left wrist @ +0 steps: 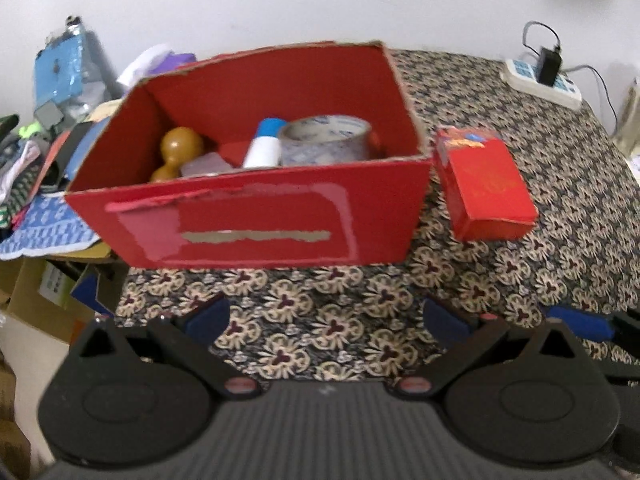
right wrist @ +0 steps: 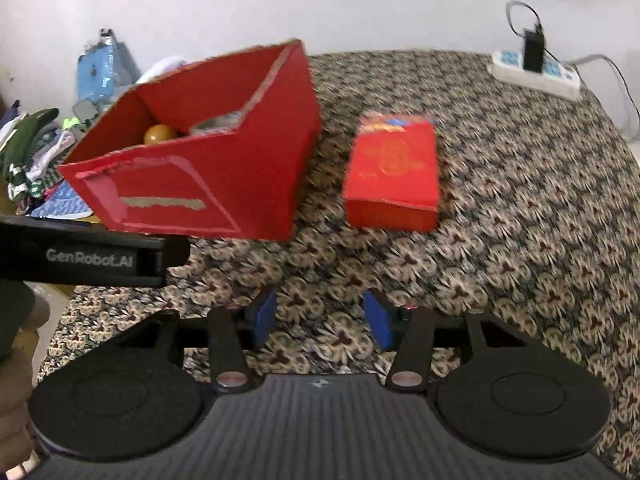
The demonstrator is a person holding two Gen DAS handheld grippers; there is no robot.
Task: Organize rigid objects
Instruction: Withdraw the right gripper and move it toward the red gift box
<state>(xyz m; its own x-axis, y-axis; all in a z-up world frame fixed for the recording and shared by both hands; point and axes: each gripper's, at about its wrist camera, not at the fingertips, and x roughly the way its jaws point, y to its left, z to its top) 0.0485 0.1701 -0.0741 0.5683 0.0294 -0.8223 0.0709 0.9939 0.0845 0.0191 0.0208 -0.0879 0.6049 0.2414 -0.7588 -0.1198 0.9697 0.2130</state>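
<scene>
An open red cardboard box [left wrist: 256, 216] [right wrist: 208, 184] stands on the patterned cloth. It holds a wooden gourd-shaped piece [left wrist: 178, 150] [right wrist: 159, 134], a white tube with a blue cap [left wrist: 264, 144], a roll of clear tape [left wrist: 326, 140] and a pale flat piece [left wrist: 206, 166]. A small closed red carton [left wrist: 486, 186] [right wrist: 394, 176] lies just right of the box. My left gripper [left wrist: 326, 318] is open wide in front of the box, nothing between its fingers. My right gripper [right wrist: 320, 318] hovers short of the carton, open and empty.
A white power strip [left wrist: 540, 82] [right wrist: 536, 70] with a black charger sits at the far right by the wall. Clothes [right wrist: 28, 160] and a blue foil bag [left wrist: 60, 68] crowd the left. Cardboard boxes [left wrist: 36, 292] stand below the table's left edge. The left gripper's body [right wrist: 92, 258] juts in from the left.
</scene>
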